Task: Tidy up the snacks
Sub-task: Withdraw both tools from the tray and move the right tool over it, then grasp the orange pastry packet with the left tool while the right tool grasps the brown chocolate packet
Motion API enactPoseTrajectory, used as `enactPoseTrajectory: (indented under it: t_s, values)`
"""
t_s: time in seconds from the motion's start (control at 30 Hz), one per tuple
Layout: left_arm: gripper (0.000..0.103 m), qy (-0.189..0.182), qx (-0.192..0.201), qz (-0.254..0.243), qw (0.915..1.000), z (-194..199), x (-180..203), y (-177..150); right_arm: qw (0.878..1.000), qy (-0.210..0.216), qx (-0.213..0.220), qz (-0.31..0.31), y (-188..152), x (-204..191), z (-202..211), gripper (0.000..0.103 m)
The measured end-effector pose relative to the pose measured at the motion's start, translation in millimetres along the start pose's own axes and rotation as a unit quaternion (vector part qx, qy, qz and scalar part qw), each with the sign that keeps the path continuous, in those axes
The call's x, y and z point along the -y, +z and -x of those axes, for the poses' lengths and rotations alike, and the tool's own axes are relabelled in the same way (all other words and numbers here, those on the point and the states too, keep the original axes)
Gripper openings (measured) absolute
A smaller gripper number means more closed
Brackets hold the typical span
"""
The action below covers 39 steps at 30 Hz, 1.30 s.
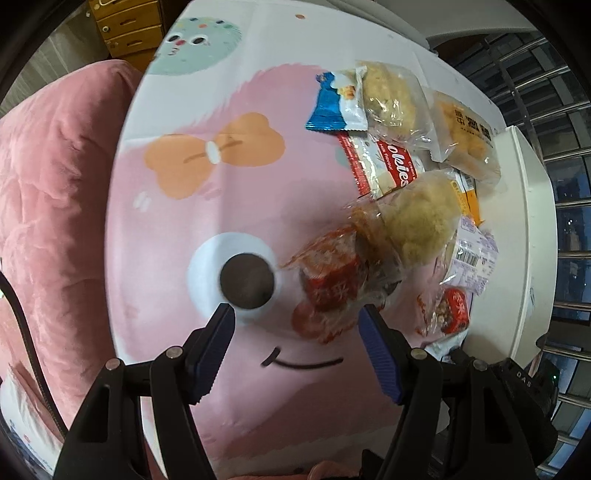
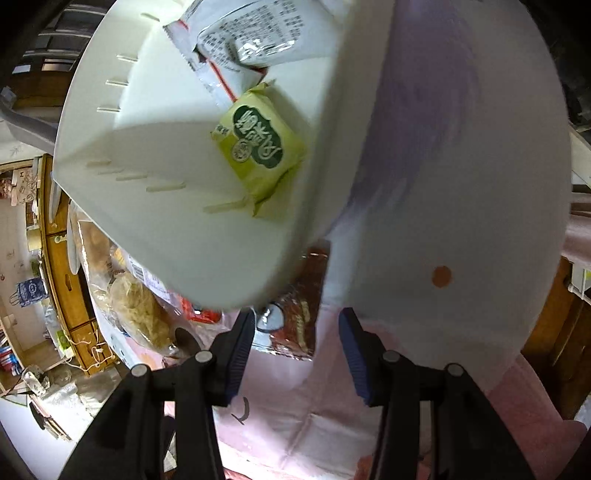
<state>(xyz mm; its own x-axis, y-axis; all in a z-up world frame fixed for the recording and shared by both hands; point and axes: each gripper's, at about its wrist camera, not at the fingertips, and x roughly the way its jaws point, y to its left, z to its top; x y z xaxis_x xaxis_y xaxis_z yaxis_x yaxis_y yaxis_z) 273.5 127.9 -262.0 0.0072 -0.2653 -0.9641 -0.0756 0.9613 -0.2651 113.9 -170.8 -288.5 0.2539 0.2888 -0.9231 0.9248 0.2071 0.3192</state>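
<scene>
My left gripper hangs open over the cartoon tablecloth. Just ahead of its blue pads lies a red snack in clear wrap, untouched. Behind that snack a pile holds a fluffy yellow pastry, a red cookies packet, a blue-and-white packet and a small red packet. My right gripper is open and empty, close under the corner of the white bin. A green-and-yellow packet and a white printed packet lie inside the bin. A red-brown packet lies on the cloth beyond the right fingertips.
A pink cushion borders the table on the left, with wooden drawers behind it. The bin's white wall stands right of the pile, before metal window bars. A wooden cabinet and clutter sit far left in the right wrist view.
</scene>
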Motion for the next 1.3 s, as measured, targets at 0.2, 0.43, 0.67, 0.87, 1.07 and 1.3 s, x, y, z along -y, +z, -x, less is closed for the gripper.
enactPoseTrajectory:
  t_s: [0.2,0.43,0.67,0.87,1.07,1.3]
  values:
    - [0.068,0.004,-0.009,0.000,1.0000,-20.8,10.8,16.5,1.000,-0.016,-0.016,0.013,6.1,-4.5,-7.9,0.048]
    - [0.067,0.008,-0.018,-0.003,0.9998,-42.4,24.4,29.2,0.998,-0.041,-0.015,0.038,4.6,-25.3,-12.1,0.047]
    - [0.061,0.026,-0.015,0.000,0.9995,-51.4,31.4,36.4,0.994,-0.084,-0.024,0.070,2.2,-44.7,-18.2,0.047]
    - [0.060,0.033,-0.022,0.011,0.9991,-54.8,32.1,38.2,0.987,-0.123,-0.036,0.093,0.3,-58.9,-23.1,0.037]
    - [0.050,0.029,-0.031,0.021,0.9989,-53.7,29.6,24.6,0.988,-0.115,-0.042,0.091,0.3,-58.3,-22.7,0.034]
    - [0.049,0.021,-0.045,0.037,0.9981,-50.8,22.1,5.4,0.990,-0.110,-0.050,0.071,4.2,-37.5,-19.3,0.033]
